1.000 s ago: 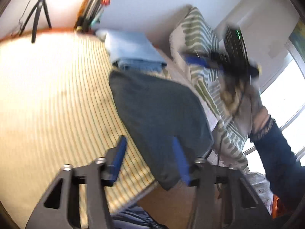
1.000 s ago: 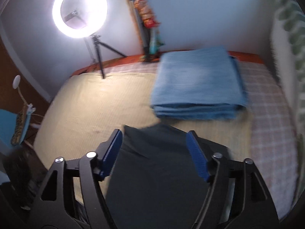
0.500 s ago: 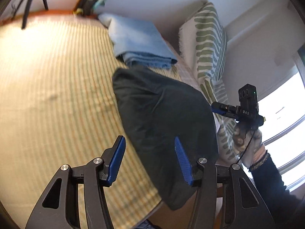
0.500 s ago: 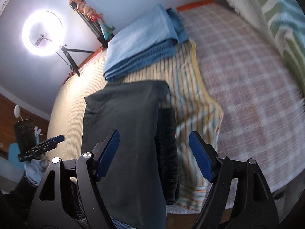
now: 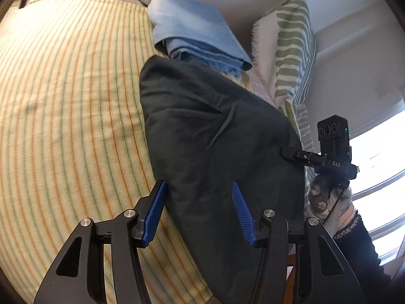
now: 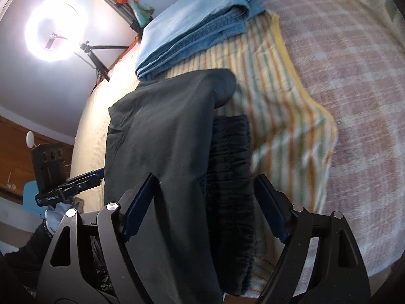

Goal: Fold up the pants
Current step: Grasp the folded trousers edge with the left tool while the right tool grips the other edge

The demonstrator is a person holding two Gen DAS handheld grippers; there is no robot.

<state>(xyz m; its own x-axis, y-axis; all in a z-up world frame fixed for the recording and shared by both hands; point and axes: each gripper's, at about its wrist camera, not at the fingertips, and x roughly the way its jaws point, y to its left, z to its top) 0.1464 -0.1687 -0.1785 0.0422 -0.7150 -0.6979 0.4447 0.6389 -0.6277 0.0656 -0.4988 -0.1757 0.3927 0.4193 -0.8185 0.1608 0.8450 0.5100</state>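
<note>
While the dark pants are lying folded lengthwise at frame centre, both the left gripper and right gripper are gaping wide, holding nothing; crosswise folds are seemingly remaining.

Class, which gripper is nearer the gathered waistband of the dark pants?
Right. The right gripper is open with the waistband lying between its fingers; the left gripper is beside the pants' opposite edge.

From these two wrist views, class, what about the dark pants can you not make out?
- Pants hem, left wrist view: cut off by the bottom edge.
- Right claw tip, same view: lost against dark fabric.
- Ribbed waistband, right wrist view: partly under the folded layer.
- Striped sheet there: blurred.
</note>
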